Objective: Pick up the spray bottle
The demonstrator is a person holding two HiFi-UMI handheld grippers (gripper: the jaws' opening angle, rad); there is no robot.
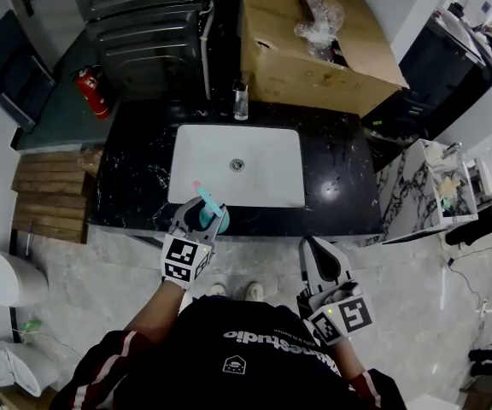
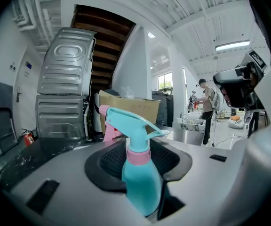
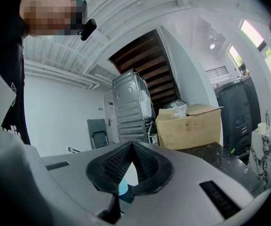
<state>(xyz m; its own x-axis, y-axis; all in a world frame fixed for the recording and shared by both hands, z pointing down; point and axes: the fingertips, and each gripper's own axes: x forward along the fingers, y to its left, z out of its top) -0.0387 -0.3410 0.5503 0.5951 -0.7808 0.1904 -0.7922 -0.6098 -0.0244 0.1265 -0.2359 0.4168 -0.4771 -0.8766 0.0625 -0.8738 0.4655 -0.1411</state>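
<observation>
The teal spray bottle (image 1: 209, 208) with a pink collar and nozzle stands upright at the front edge of the black marble counter (image 1: 340, 186), by the near left corner of the white sink (image 1: 267, 156). My left gripper (image 1: 203, 215) reaches in level from the front and is shut on the spray bottle; in the left gripper view the bottle's body (image 2: 140, 182) fills the gap between the black ribbed pads (image 2: 109, 161). My right gripper (image 1: 311, 246) hangs in front of the counter, lower right, shut and holding nothing. A sliver of teal (image 3: 123, 187) shows below its closed tips (image 3: 133, 145).
A large cardboard box (image 1: 314, 58) sits behind the counter, and a small clear bottle (image 1: 241, 101) stands at the sink's back edge. Metal appliances (image 1: 143, 24) rise at the back left, with a red fire extinguisher (image 1: 94, 92), wooden pallet (image 1: 49, 195) and marble side unit (image 1: 417, 190) around.
</observation>
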